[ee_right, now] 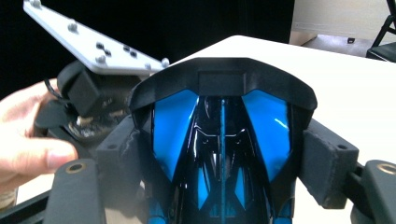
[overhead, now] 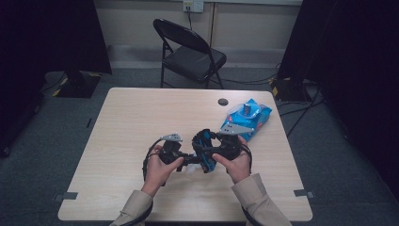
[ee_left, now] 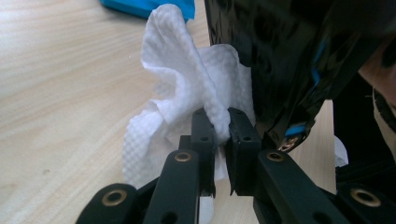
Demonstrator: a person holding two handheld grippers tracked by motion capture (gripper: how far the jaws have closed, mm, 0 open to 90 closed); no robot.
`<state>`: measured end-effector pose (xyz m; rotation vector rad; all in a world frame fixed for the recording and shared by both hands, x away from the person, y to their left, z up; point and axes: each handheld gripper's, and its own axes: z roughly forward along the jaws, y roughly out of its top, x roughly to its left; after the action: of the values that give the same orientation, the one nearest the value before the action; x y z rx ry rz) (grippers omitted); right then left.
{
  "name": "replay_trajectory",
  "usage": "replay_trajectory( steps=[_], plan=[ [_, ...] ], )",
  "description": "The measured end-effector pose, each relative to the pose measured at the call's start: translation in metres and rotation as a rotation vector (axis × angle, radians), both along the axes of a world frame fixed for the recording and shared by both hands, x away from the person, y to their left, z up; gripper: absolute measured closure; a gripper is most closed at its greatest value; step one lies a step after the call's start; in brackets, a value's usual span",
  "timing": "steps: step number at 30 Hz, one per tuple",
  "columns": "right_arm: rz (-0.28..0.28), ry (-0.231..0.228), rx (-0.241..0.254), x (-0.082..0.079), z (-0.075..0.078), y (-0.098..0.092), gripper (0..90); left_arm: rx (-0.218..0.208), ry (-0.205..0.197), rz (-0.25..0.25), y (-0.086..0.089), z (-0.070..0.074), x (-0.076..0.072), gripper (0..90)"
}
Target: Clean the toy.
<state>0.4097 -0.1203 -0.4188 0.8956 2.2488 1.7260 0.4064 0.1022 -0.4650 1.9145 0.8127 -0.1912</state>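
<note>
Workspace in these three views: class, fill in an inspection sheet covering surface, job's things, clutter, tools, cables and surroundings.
Surface: light wooden table, round black grommet.
Job's things: black-and-blue toy car; white wipe touching it.
Clutter: blue plastic package at the far right of the table.
Tools: left tool shut on the wipe; right tool clamps the car.
Cables: one loops from the left tool; others on the floor.
Surroundings: black folding chair, grey carpet, dark curtains.

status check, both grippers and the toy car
Left gripper shut on white wipe, wipe against the car. Right gripper clamped on black-and-blue toy car. Blue packaging behind, nothing blocking.
</note>
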Motion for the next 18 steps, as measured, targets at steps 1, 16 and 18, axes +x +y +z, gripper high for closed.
replay_trajectory(
  steps=[1,16,18],
  plan=[
    [0.000,0.000,0.001,0.000,0.000,0.000,25.5,0.003,0.000,-0.002,0.000,-0.001,0.000,82.9],
    [-0.012,-0.004,0.025,0.001,0.003,-0.005,25.5,0.022,0.047,-0.020,-0.001,-0.017,-0.002,82.7],
    [-0.009,-0.002,0.026,0.000,0.003,-0.005,25.5,0.018,0.043,-0.002,0.005,-0.015,0.000,82.7]
  ],
)
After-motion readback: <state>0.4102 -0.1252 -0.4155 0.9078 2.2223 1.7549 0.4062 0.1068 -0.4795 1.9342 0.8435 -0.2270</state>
